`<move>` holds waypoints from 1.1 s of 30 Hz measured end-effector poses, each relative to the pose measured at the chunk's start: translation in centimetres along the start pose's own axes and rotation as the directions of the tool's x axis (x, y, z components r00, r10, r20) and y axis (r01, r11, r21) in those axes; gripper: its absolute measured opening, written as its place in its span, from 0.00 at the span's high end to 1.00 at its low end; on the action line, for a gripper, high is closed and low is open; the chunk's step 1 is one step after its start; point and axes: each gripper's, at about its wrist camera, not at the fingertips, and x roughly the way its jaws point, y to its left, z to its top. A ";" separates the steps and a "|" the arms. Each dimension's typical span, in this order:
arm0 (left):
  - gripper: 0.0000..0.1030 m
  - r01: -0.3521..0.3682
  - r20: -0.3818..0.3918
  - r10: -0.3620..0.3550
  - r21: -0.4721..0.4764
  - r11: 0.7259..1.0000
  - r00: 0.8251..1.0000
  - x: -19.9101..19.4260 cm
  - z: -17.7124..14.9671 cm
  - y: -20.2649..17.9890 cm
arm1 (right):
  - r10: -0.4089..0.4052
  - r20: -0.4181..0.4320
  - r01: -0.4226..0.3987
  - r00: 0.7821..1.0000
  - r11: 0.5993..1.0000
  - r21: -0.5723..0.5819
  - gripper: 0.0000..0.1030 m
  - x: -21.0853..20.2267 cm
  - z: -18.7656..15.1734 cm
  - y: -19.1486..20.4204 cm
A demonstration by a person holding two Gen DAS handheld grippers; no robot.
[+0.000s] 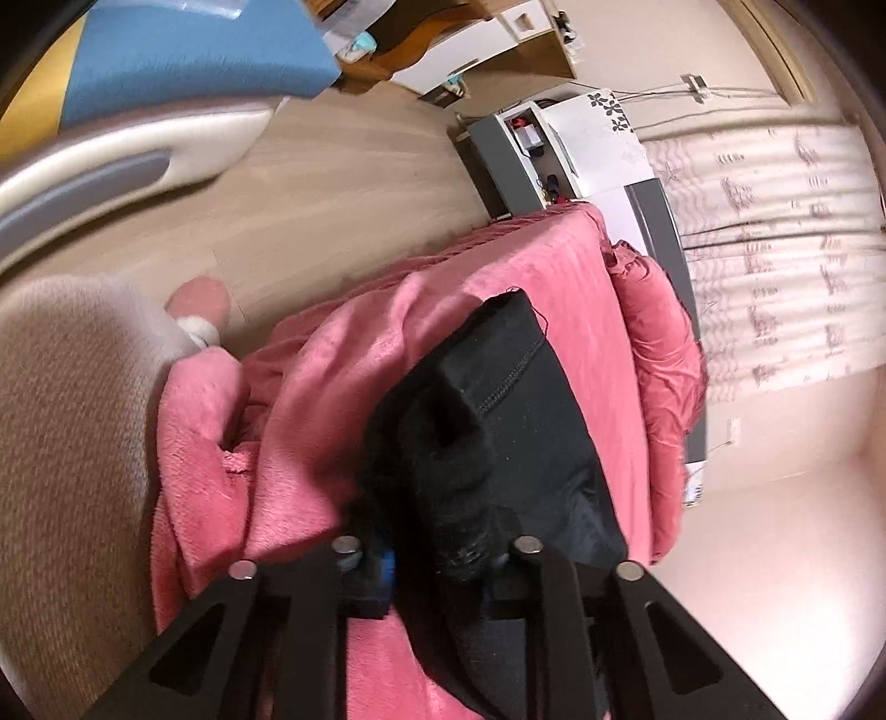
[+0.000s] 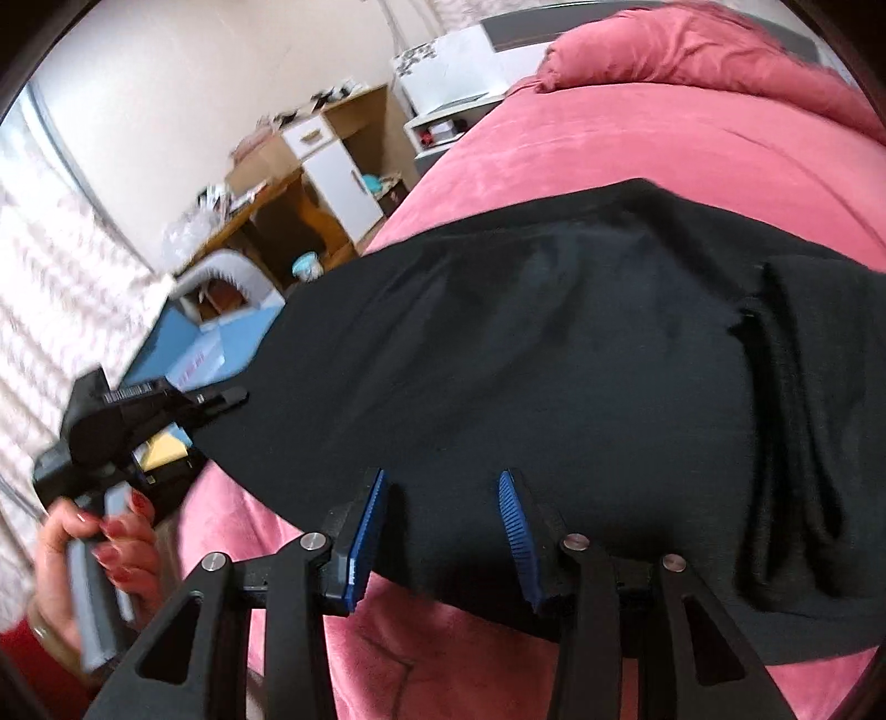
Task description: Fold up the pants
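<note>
Black pants lie spread across a pink-covered bed. My right gripper is open, its blue pads standing apart over the pants' near edge with nothing between them. My left gripper is shut on a bunched fold of the black pants, lifted above the bed. The left gripper also shows in the right wrist view at the pants' left end, held by a hand with red nails.
A pink pillow lies at the bed's head. A white bedside cabinet and a wooden desk stand beyond the bed. A blue mat lies on the floor. A pink fleece blanket hangs over the bed's edge.
</note>
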 end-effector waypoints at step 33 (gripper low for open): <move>0.87 0.402 -0.215 -0.342 0.565 0.721 0.915 -2.1 -8.5 -24.2 | -0.223 0.085 0.201 0.971 0.956 0.213 0.74 -5.3 -0.3 -10.4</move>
